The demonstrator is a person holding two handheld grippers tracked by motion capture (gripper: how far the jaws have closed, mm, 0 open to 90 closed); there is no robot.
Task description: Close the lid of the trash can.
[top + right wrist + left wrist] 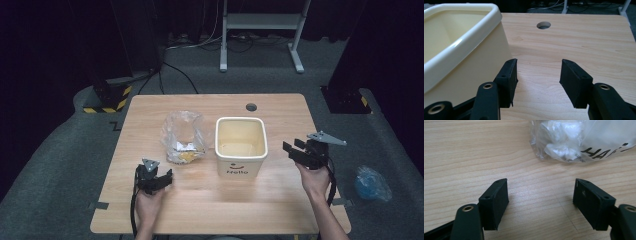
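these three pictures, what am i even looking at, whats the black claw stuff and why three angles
No robot here: a person holds a tool in each hand. The high view looks down from above the person's side of the wooden table. The left hand-held gripper is at its left, the right hand-held gripper at its right. The other two pictures come from cameras riding on those tools, looking along their black jaws.

On the table stand a cream bin, open on top with "Hello" printed on its front, and a clear plastic bag with white and yellow contents. The left gripper view shows the bag just ahead; the right gripper view shows the bin beside it.

Both tools are open and hold nothing.
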